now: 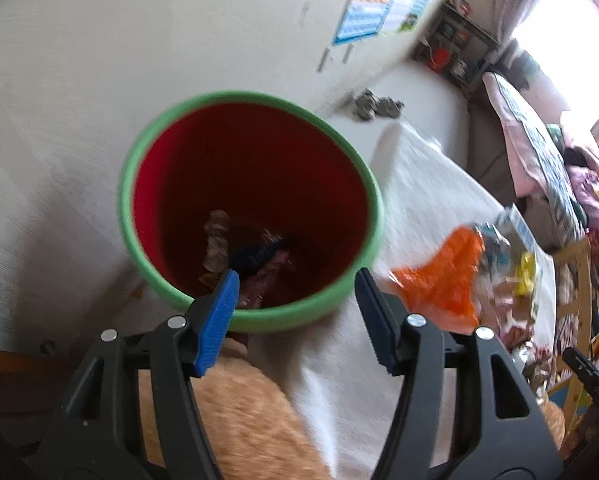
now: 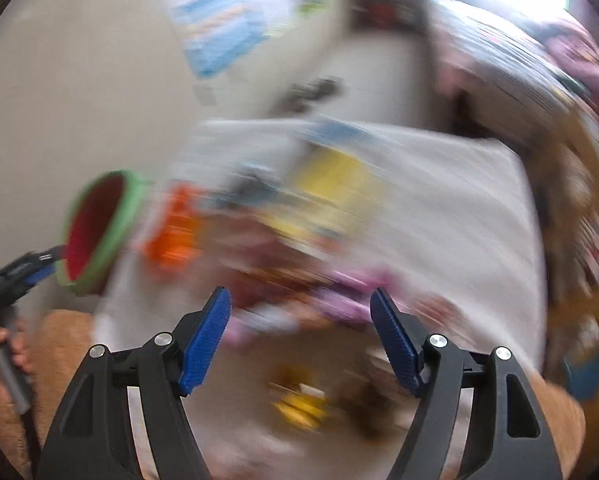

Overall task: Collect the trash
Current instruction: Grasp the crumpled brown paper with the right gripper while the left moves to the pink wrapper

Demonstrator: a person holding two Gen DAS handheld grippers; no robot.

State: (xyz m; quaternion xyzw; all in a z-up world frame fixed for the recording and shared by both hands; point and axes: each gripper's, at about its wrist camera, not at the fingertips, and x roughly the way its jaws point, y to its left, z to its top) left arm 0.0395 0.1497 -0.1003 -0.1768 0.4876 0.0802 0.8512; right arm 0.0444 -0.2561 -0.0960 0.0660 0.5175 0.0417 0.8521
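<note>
The round bin with a red inside and a green rim [image 1: 251, 216] stands at the near left corner of the white cloth-covered counter [image 1: 427, 200], against the pale wall. At its bottom lie a few crumpled wrappers [image 1: 219, 240], one pale, others dark blue and purplish. Just beside the bin, to its right on the counter, lies an orange plastic wrapper [image 1: 439, 276], and beyond that a heap of mixed packets [image 1: 511, 256] with yellow and blue print.

The left gripper [image 1: 297, 312] hangs over the bin's near rim, its blue pads apart with nothing between them. In the right wrist view, heavily blurred, the right gripper [image 2: 299, 340] is over the counter's litter well to the right of the bin [image 2: 95, 232], its blue pads wide apart and gripping nothing. Below it are smeared pink and yellow scraps [image 2: 299, 404]. The left gripper [image 2: 31, 272] shows at the bin's left side there.
</note>
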